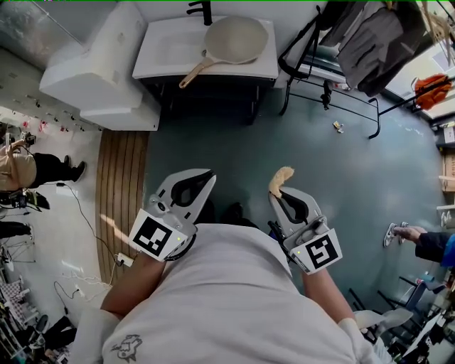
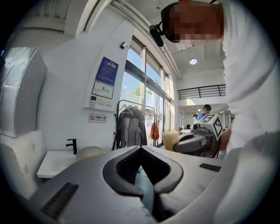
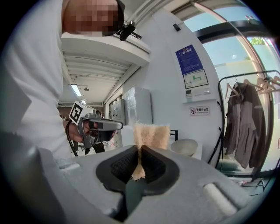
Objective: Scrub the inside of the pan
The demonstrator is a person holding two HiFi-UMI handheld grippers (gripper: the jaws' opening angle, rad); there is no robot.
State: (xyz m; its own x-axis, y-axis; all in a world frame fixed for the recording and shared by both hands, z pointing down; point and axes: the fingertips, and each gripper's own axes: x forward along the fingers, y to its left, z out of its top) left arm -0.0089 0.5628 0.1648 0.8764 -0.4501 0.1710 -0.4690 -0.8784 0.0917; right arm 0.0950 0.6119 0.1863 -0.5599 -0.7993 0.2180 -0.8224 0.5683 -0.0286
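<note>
A beige pan [image 1: 236,39] with a wooden handle rests on the white sink counter [image 1: 165,51] far ahead; its rim shows as a pale pan [image 2: 89,152] and a pale pan [image 3: 184,146] in the gripper views. My right gripper [image 1: 279,190] is shut on a tan scrub sponge [image 1: 281,180], whose sponge edge [image 3: 150,136] sticks up past the jaws. My left gripper [image 1: 210,175] is shut with nothing in it, tips touching at the left gripper [image 2: 141,148]. Both are held close to my chest, well short of the counter.
A black faucet [image 1: 201,10] stands behind the pan. A clothes rack with dark coats [image 1: 370,43] stands right of the counter. A white cabinet [image 1: 99,67] and a wooden floor mat [image 1: 121,192] lie at left. Another person's hand [image 1: 409,233] is at far right.
</note>
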